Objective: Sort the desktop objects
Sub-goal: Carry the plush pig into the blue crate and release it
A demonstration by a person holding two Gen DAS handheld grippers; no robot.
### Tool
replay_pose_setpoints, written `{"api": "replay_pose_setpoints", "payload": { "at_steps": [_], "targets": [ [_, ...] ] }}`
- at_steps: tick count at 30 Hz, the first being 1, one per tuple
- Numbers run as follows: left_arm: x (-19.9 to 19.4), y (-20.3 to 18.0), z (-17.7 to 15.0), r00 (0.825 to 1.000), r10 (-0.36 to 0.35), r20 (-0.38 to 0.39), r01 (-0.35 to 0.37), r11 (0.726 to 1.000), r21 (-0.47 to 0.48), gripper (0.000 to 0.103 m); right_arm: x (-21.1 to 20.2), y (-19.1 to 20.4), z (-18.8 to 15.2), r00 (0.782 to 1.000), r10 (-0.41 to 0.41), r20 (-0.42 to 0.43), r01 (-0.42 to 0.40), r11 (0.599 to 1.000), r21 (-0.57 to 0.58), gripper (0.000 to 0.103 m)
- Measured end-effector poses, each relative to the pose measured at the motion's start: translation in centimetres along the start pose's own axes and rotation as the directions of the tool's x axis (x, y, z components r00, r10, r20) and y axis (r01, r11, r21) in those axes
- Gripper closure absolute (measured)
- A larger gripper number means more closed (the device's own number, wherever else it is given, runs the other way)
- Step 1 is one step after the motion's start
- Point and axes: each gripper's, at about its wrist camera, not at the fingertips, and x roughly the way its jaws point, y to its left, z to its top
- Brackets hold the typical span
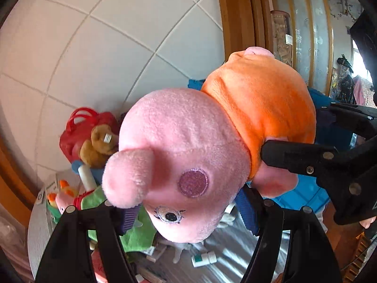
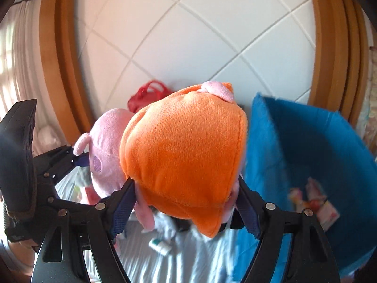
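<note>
Your left gripper (image 1: 188,208) clamps the pink plush pig (image 1: 179,165) at its head; your right gripper (image 2: 186,202) pinches its orange body. Toy held above the bench (image 2: 188,259), beside the blue fabric bin (image 2: 306,146). Light, soft, squashy: grip deep at the bulk.

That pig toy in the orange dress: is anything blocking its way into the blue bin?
Nothing visible does. Both grippers hold the pig toy in the air, and the blue bin stands open just beside it, with only a few small items at its bottom.
</note>
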Motion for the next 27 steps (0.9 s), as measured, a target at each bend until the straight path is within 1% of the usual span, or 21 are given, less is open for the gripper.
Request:
{"api": "replay_pose_setpoints", "payload": {
  "at_steps": [2, 3, 5, 7, 10, 11, 13, 14, 16, 17, 20, 23, 27],
  "targets": [
    [0.5, -1.5, 3.1, 1.000, -0.019, 0.012, 0.019, 1.000, 0.019, 0.032, -1.4, -2.0, 1.6, 1.000, -0.024, 0.019, 0.024, 1.000, 0.006, 0.024],
    [0.9, -2.4, 4.4, 0.999, -0.033, 0.011, 0.033, 0.999, 0.023, 0.032, -2.1, -3.8, 2.5, 0.999, -0.041, 0.024, 0.041, 0.999, 0.011, 0.024],
    [2.2, -4.3, 7.3, 0.998, -0.067, 0.001, 0.067, 0.997, 0.037, 0.032, -2.9, -6.4, 3.7, 0.998, -0.062, 0.019, 0.062, 0.998, 0.020, 0.024],
    [4.0, -6.6, 9.9, 0.995, -0.094, -0.020, 0.095, 0.994, 0.050, 0.032, -3.5, -10.0, 4.8, 0.997, -0.081, -0.003, 0.081, 0.996, 0.043, 0.024],
    [7.2, -10.5, 13.7, 0.987, -0.142, -0.075, 0.146, 0.988, 0.045, 0.032, -3.8, -16.3, 6.1, 0.993, -0.108, -0.050, 0.112, 0.990, 0.089, 0.024],
    [8.4, -11.9, 14.8, 0.983, -0.155, -0.099, 0.160, 0.986, 0.039, 0.032, -3.7, -17.8, 6.3, 0.992, -0.113, -0.061, 0.119, 0.988, 0.097, 0.024],
    [10.9, -14.6, 16.8, 0.972, -0.176, -0.154, 0.183, 0.983, 0.030, 0.032, -3.4, -21.8, 6.6, 0.987, -0.123, -0.099, 0.134, 0.984, 0.114, 0.024],
    [12.0, -15.6, 17.4, 0.966, -0.185, -0.181, 0.192, 0.981, 0.023, 0.032, -3.2, -23.1, 6.7, 0.986, -0.122, -0.114, 0.136, 0.983, 0.120, 0.024],
    [14.6, -17.6, 18.9, 0.948, -0.198, -0.251, 0.207, 0.978, 0.010, 0.032, -2.4, -26.4, 6.9, 0.980, -0.113, -0.163, 0.136, 0.980, 0.142, 0.024],
    [16.3, -18.7, 19.4, 0.934, -0.202, -0.295, 0.211, 0.978, -0.001, 0.032, -1.7, -28.0, 6.9, 0.976, -0.100, -0.192, 0.132, 0.978, 0.159, 0.024],
    [20.5, -21.0, 19.8, 0.901, -0.186, -0.392, 0.197, 0.980, -0.012, 0.032, 0.0, -33.5, 5.5, 0.962, -0.043, -0.270, 0.109, 0.966, 0.234, 0.024],
    [24.2, -22.4, 19.3, 0.865, -0.174, -0.470, 0.187, 0.982, -0.020, 0.032, 1.9, -37.7, 3.0, 0.943, 0.018, -0.333, 0.090, 0.948, 0.307, 0.024],
    [28.6, -22.8, 18.0, 0.810, -0.198, -0.553, 0.198, 0.978, -0.060, 0.032, 4.7, -40.3, 0.8, 0.920, 0.073, -0.385, 0.080, 0.928, 0.365, 0.024]
  ]
}}
